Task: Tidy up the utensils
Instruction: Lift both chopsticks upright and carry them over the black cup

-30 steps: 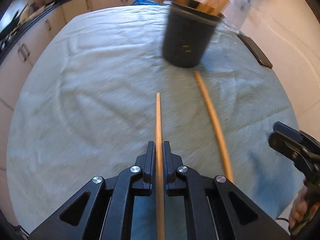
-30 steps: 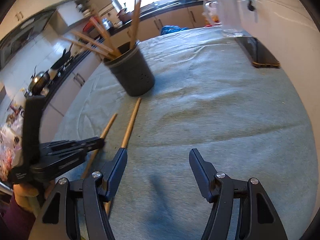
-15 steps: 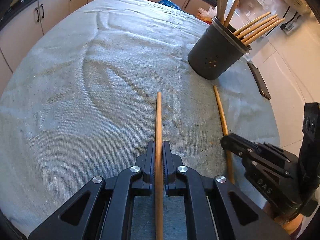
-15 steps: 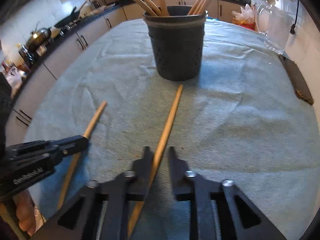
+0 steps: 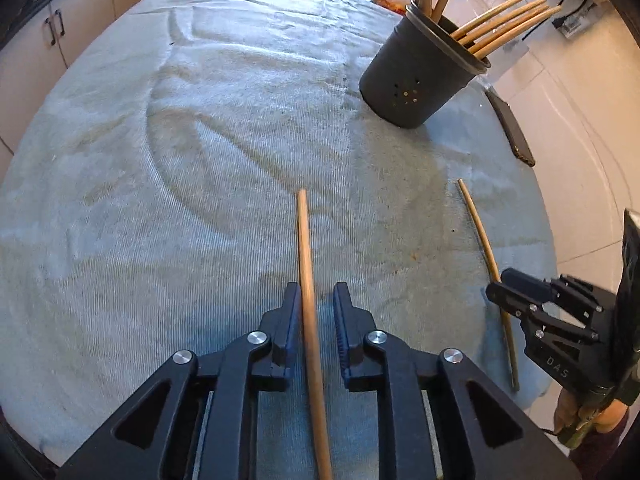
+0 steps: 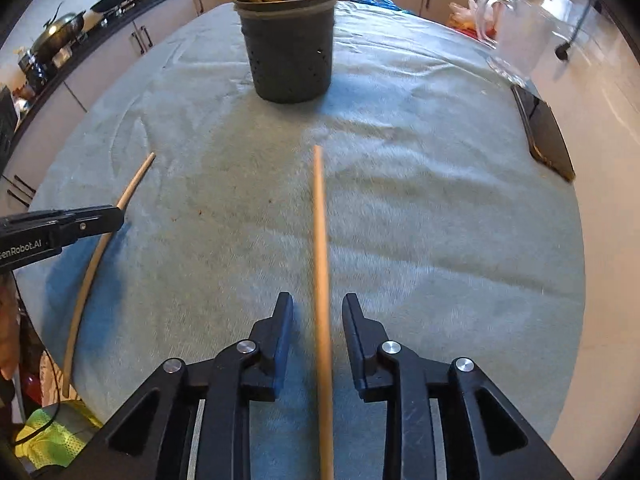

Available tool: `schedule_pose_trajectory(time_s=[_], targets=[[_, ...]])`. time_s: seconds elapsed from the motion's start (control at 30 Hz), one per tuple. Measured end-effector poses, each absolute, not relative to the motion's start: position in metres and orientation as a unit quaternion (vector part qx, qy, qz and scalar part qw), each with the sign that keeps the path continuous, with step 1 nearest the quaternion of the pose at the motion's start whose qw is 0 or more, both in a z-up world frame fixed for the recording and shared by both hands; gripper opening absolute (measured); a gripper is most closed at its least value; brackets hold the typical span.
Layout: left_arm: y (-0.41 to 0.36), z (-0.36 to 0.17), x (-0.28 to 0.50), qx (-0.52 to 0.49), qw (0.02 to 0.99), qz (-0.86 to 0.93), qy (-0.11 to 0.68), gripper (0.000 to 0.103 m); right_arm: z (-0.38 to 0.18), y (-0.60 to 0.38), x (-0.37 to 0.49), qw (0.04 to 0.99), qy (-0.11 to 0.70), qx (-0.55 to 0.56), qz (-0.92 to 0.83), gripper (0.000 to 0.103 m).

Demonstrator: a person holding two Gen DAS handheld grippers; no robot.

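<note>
The left gripper (image 5: 316,300) now has its fingers parted a little around a wooden stick (image 5: 308,280): the stick touches or nearly touches the left finger, with a clear gap to the right finger. Half a second ago both fingers were pressed tight against it. The stick runs out ahead over the grey cloth (image 5: 160,160), its tip pointing toward the cloth's middle, well short of the black utensil holder (image 5: 416,80), which stands ahead and to the right.

The right gripper (image 6: 317,308) has its fingers set wider than half a second ago, with a second stick (image 6: 322,260) lying between them and space on both sides. This stick points straight at the holder (image 6: 292,48), whereas before it lay slanted across the fingers; the tip stops well short of the holder's base. The holder has also moved farther off in this view.

The holder stands upright, full of wooden sticks (image 5: 504,20) leaning outward. A dark flat phone (image 6: 544,132) lies to the holder's right near the cloth's edge.
</note>
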State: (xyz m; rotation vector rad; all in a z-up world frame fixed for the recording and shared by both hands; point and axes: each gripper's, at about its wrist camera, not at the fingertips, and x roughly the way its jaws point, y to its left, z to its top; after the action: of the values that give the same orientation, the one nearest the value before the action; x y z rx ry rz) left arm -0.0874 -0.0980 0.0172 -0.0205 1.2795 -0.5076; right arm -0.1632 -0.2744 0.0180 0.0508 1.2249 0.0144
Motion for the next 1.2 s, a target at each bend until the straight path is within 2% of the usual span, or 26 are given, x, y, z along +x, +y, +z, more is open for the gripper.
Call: schedule_pose_trajectory(time_s=[0.4, 0.47, 0.5, 0.53, 0.63, 0.9, 1.2], targets=[[-0.113, 0.017, -0.071, 0.014, 0.772, -0.235, 0.591, 0.017, 0.011, -0.269, -0.107, 0.792, 0.609, 0.001, 0.035, 0.027], [-0.113, 0.018, -0.07, 0.011, 0.775, -0.236, 0.586, 0.017, 0.011, -0.266, -0.107, 0.797, 0.602, -0.008, 0.04, 0.018], [-0.114, 0.017, -0.071, 0.012, 0.777, -0.234, 0.584, 0.011, 0.011, -0.263, -0.108, 0.801, 0.598, -0.012, 0.04, 0.008], [-0.115, 0.017, -0.071, 0.014, 0.78, -0.23, 0.582, 0.006, 0.011, -0.262, -0.109, 0.804, 0.593, -0.014, 0.036, 0.007], [-0.114, 0.021, -0.074, 0.006, 0.79, -0.23, 0.568, 0.005, 0.014, -0.262, -0.112, 0.814, 0.58, -0.002, 0.039, 0.007], [-0.096, 0.1, -0.114, 0.018, 0.854, -0.244, 0.459, 0.006, 0.074, -0.276, -0.149, 0.871, 0.488, 0.043, 0.031, 0.007], [-0.096, 0.139, -0.151, 0.06, 0.898, -0.214, 0.381, 0.006, 0.137, -0.274, -0.19, 0.917, 0.397, 0.045, 0.013, 0.007]])
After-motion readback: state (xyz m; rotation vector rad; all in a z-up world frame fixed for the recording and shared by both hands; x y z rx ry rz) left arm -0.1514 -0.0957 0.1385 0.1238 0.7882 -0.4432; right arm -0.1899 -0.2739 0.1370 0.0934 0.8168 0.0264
